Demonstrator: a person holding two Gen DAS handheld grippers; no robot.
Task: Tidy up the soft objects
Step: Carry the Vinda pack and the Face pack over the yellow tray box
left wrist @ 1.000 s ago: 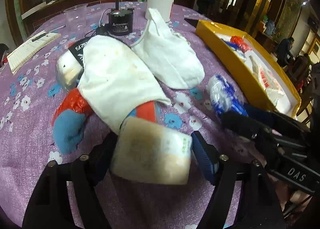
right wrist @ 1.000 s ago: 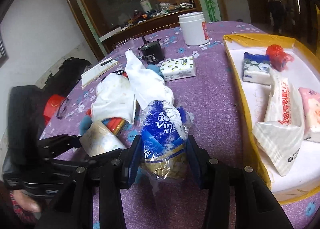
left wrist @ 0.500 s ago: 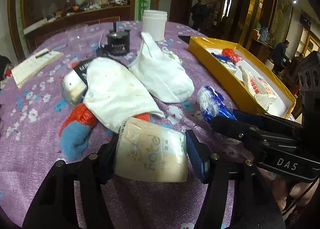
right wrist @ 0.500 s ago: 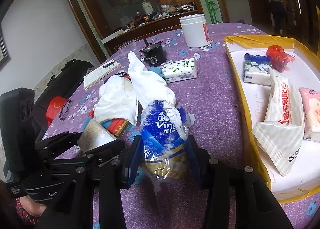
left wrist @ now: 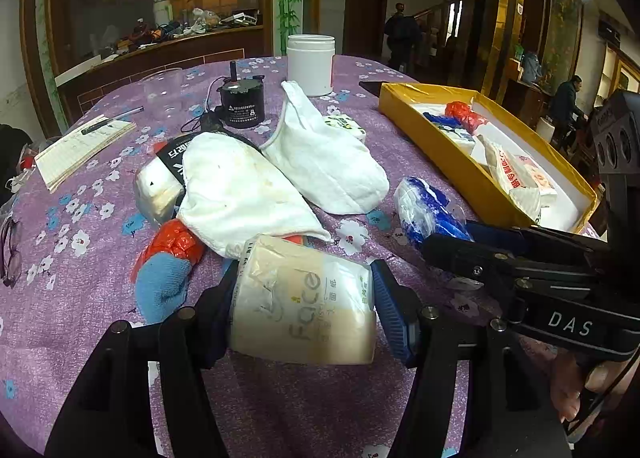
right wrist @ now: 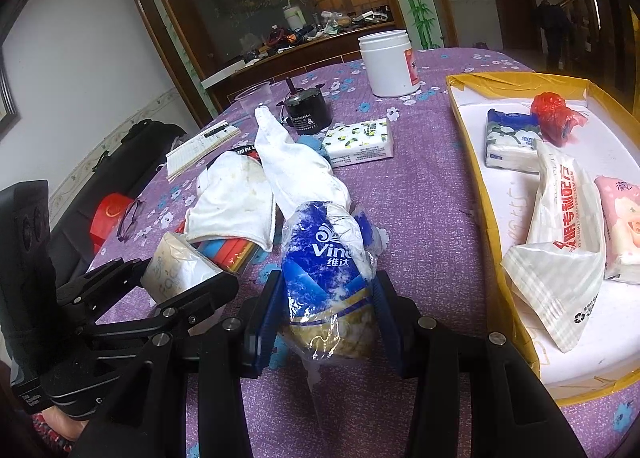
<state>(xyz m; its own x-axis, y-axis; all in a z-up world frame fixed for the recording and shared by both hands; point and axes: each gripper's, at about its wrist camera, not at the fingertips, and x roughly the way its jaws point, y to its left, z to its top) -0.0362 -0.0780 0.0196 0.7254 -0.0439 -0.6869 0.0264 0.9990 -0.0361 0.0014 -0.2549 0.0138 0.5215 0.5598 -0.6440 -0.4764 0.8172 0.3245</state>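
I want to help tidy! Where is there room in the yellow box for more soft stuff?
The yellow box has bare white floor near its left wall, below the blue tissue pack and left of the white plastic bag. Its far right side is crowded: red bag, pink pack.

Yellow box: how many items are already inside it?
4 show in the yellow box: a blue tissue pack and red bag at the far end, a white printed bag mid-box, and a pink tissue pack beside it. More may be hidden.

Each black tool [left wrist: 304,298] has blue ribbed pads [left wrist: 390,308], silver screws and white "DAS" lettering.
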